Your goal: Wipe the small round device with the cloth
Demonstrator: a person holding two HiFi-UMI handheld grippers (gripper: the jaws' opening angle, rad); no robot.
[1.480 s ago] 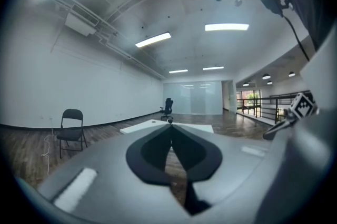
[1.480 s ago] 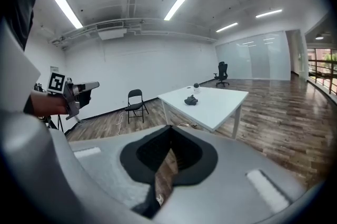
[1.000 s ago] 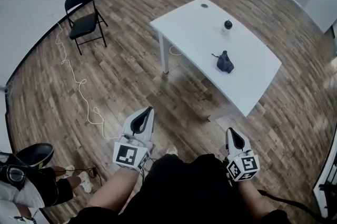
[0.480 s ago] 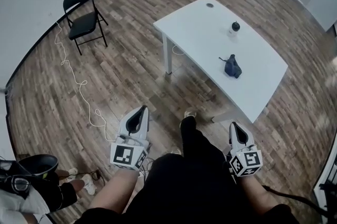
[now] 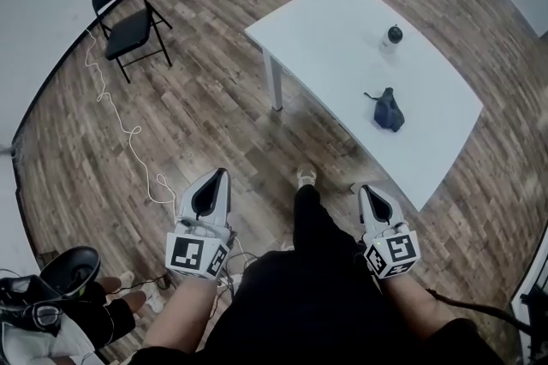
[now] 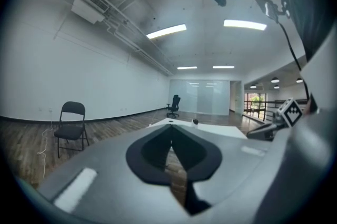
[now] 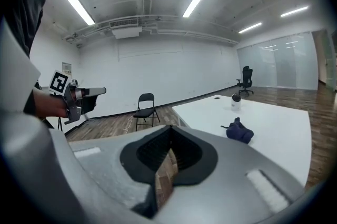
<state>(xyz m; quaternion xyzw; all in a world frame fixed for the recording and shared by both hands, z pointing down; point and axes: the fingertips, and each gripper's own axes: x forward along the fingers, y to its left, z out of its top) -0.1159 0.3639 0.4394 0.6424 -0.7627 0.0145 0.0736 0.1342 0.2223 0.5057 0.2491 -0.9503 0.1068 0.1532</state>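
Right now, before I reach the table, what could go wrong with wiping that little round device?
1. The white cable trails over the floor on your left; a foot could catch it.
2. The small round device stands free on the table; a push from the cloth might tip or slide it.
3. The left gripper and right gripper are shut, so they could nudge the cloth away.

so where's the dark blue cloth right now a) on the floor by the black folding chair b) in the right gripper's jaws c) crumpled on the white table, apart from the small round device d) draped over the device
c: the dark blue cloth lies on the white table, clear of the small round device.
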